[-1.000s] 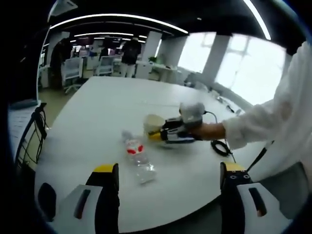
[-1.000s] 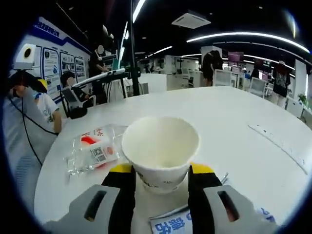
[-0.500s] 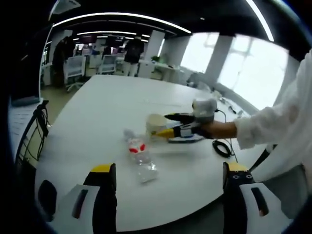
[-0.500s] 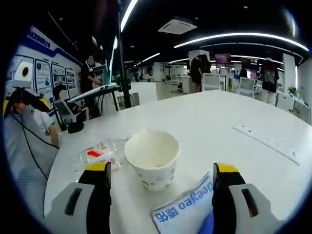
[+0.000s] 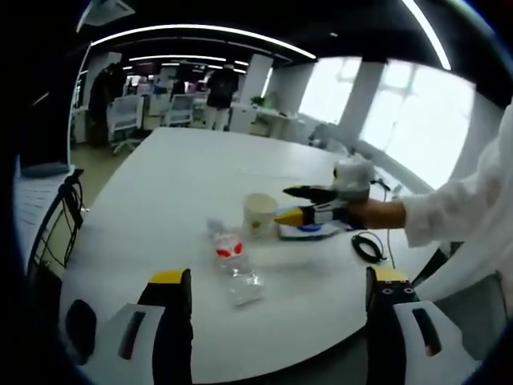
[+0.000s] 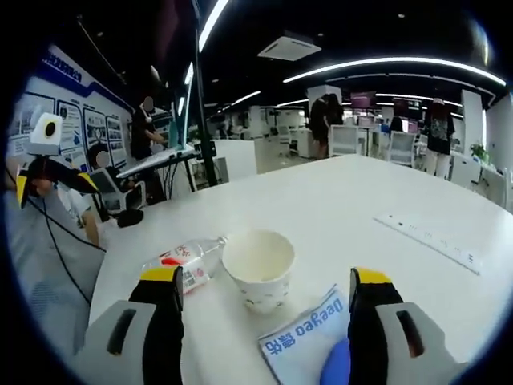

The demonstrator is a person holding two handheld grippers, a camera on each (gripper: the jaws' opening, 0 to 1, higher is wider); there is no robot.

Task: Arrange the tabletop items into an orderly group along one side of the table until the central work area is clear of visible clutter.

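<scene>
The paper cup (image 6: 258, 269) stands upright at the centre of the right gripper view, low in the frame, on the white table (image 6: 353, 200). It looks empty, light and thin-walled — a hard squeeze would likely crush it, and a nudge would tip it. A gentle hold across the lower body, where the base stiffens the wall, seems safest.

Just left of the cup lies a clear plastic bottle (image 6: 186, 261) on its side, red label up. It appears empty or nearly so, so it should be light, a little crackly, and apt to roll; taking it across the middle of the barrel would suit. At the lower right of the cup, a blue-and-white printed packet (image 6: 309, 337) lies flat — soft and thin, best pinched at an edge.

The right gripper (image 6: 264, 281) has its jaws spread wide with nothing between them, the cup just ahead of the tips. In the left gripper view the same three items sit mid-frame, and the left gripper (image 5: 277, 277) at the bottom is likewise wide apart and empty, well short of the bottle.

Further out, a black cable (image 5: 366, 245) loops at the right edge of the table.
</scene>
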